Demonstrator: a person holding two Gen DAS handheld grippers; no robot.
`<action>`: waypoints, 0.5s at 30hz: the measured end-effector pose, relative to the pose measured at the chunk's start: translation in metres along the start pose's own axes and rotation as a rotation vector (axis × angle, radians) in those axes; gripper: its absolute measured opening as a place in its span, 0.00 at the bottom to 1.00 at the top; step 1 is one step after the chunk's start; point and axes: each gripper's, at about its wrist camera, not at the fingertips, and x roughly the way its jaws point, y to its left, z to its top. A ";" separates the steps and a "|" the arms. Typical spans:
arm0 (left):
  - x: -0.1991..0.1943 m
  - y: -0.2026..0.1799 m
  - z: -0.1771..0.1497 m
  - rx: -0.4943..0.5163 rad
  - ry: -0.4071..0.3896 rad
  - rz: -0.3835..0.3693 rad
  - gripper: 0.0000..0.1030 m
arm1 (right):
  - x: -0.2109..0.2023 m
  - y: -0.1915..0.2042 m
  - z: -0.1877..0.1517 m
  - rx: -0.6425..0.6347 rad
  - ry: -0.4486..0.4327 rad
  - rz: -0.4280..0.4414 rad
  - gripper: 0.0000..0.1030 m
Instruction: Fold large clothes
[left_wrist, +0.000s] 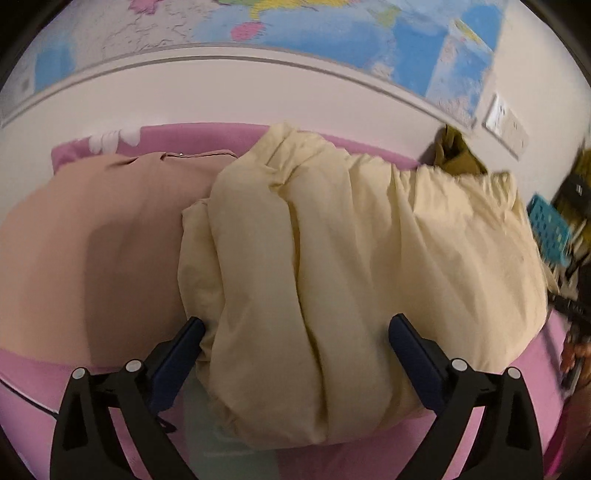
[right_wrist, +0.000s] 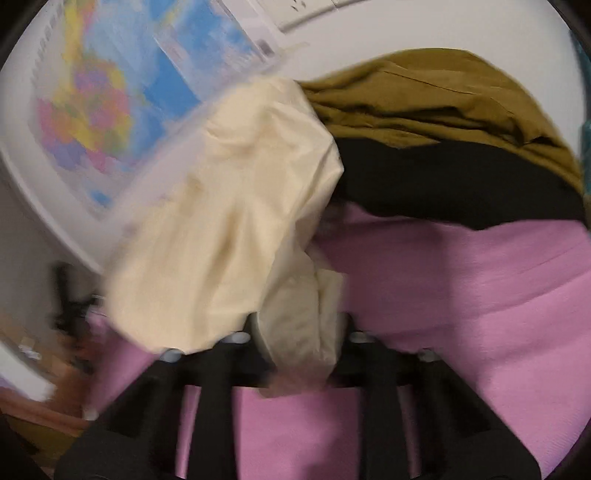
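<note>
A large cream-yellow garment (left_wrist: 332, 258) lies bunched across the pink-covered surface (left_wrist: 29, 387). My left gripper (left_wrist: 295, 328) is open, its blue-padded fingers (left_wrist: 184, 339) standing on either side of a thick fold of the garment's near end. In the right wrist view, my right gripper (right_wrist: 299, 332) is shut on a bunched end of the same cream garment (right_wrist: 229, 206), which rises up and to the left from the jaws. The fingertips are hidden by the cloth.
A tan garment (left_wrist: 103, 229) lies left of the cream one. An olive garment (right_wrist: 436, 99) and a black one (right_wrist: 454, 184) lie at the far right of the pink cover (right_wrist: 461, 288). A world map (left_wrist: 295, 26) hangs on the wall. A teal basket (left_wrist: 550, 229) stands at right.
</note>
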 end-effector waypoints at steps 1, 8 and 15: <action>-0.003 0.001 0.000 -0.004 -0.004 0.015 0.66 | -0.011 0.005 0.001 0.000 -0.025 0.043 0.12; -0.060 0.018 0.003 -0.124 0.044 -0.259 0.11 | -0.100 0.034 -0.003 -0.014 -0.177 0.165 0.08; -0.062 0.053 -0.025 -0.205 0.088 -0.117 0.05 | -0.080 -0.045 -0.043 0.195 -0.003 -0.126 0.13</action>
